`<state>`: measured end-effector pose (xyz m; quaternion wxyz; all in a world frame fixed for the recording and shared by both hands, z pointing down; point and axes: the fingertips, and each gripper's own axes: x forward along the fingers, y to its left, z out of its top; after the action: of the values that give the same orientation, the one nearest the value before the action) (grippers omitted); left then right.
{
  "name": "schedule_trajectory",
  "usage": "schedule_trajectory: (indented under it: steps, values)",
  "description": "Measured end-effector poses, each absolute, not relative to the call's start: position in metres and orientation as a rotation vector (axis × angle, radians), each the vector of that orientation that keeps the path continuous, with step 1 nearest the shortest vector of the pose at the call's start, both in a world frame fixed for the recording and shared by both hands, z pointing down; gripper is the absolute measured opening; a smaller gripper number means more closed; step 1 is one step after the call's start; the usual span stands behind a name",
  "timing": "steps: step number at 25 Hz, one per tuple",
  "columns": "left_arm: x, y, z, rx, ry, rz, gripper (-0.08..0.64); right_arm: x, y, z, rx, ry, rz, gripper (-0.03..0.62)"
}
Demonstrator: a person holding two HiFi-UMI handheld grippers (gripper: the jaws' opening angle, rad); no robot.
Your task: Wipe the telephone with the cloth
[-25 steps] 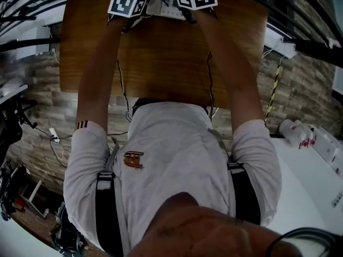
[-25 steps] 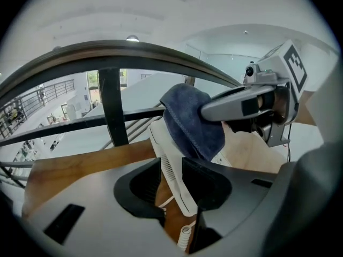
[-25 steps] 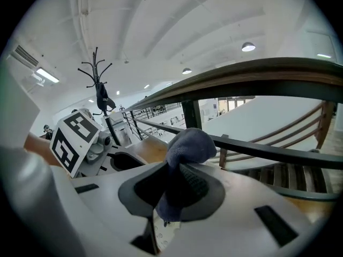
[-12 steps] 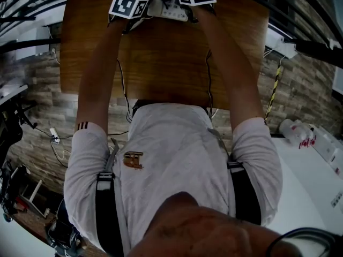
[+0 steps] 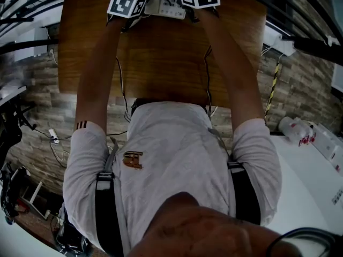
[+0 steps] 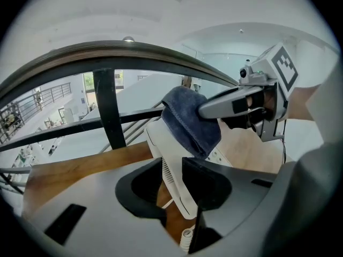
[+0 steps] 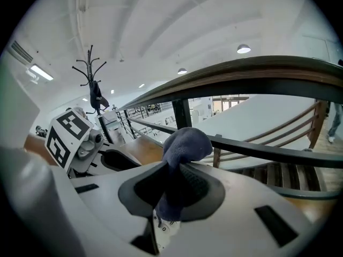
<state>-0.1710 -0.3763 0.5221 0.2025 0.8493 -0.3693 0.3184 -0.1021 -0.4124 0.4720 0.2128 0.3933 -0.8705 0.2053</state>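
We judge the chief risk to be slippage at the left gripper [image 6: 174, 183]; its jaws are clamped on one thin edge of the telephone [image 6: 156, 139], and wiping pressure from the other side could lever the smooth white casing out of that narrow hold, or drag the whole unit across the table [image 5: 161, 63]; it lies at the far edge of the table, next to a railing, so a shove could carry it over the edge. A second risk is the cloth [image 7: 185, 143] working loose; the right gripper [image 7: 170, 189] has its jaws closed on a bunched fold only, and a hard stroke could pull the fabric free or let bare jaw tips scrape the plastic. A third is the coiled cord [image 6: 186, 241], which hangs just below the left jaws and could snag. As to condition, the telephone is a white desk set, apparently tilted up off the wood in the left gripper's hold; ribbed vents show along the gripped edge; the keypad [image 7: 159, 225] shows just beneath the right jaws; the dark blue cloth rests against the upper face of the casing. We cannot tell from these views whether any dirt remains on it.
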Motion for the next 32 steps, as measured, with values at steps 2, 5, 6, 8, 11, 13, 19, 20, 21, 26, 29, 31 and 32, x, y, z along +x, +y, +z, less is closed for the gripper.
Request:
schedule_trajectory:
  steps: [2,5,6,8,11,13,19,20,21,26,29,31,32]
  values:
    - [-0.171,-0.375,0.528,2.368,-1.031,0.906,0.124,-0.102,-0.41,0.472,1.093,-2.418,0.574,0.074]
    - [-0.171,-0.373,0.529,2.365,-1.04,0.913,0.124,-0.103,-0.407,0.471,1.089,-2.428,0.581,0.074]
    - [-0.172,-0.373,0.529,2.364,-1.042,0.913,0.124,-0.105,-0.406,0.47,1.086,-2.434,0.587,0.074]
    - [-0.173,-0.373,0.529,2.359,-1.041,0.914,0.123,-0.109,-0.407,0.47,1.079,-2.447,0.608,0.074]
    - [-0.175,-0.372,0.533,2.348,-1.033,0.926,0.123,-0.116,-0.41,0.475,1.071,-2.447,0.639,0.074]
    - [-0.176,-0.372,0.536,2.343,-1.028,0.938,0.124,-0.115,-0.413,0.482,1.076,-2.42,0.643,0.074]
    - [-0.174,-0.367,0.537,2.339,-1.026,0.949,0.124,-0.073,-0.412,0.5,1.173,-2.282,0.614,0.074]
    - [-0.174,-0.366,0.536,2.34,-1.027,0.949,0.123,-0.063,-0.41,0.502,1.192,-2.264,0.614,0.074]
    - [-0.174,-0.365,0.536,2.341,-1.027,0.949,0.123,-0.054,-0.408,0.503,1.21,-2.249,0.615,0.074]
    - [-0.172,-0.363,0.538,2.34,-1.028,0.935,0.123,-0.015,-0.399,0.507,1.269,-2.21,0.629,0.074]
    - [-0.173,-0.364,0.539,2.341,-1.032,0.924,0.123,-0.008,-0.395,0.502,1.287,-2.218,0.635,0.074]
    - [-0.176,-0.366,0.539,2.34,-1.033,0.915,0.123,-0.012,-0.393,0.496,1.291,-2.244,0.64,0.074]
    - [-0.177,-0.367,0.539,2.34,-1.032,0.91,0.123,-0.017,-0.391,0.492,1.287,-2.265,0.647,0.074]
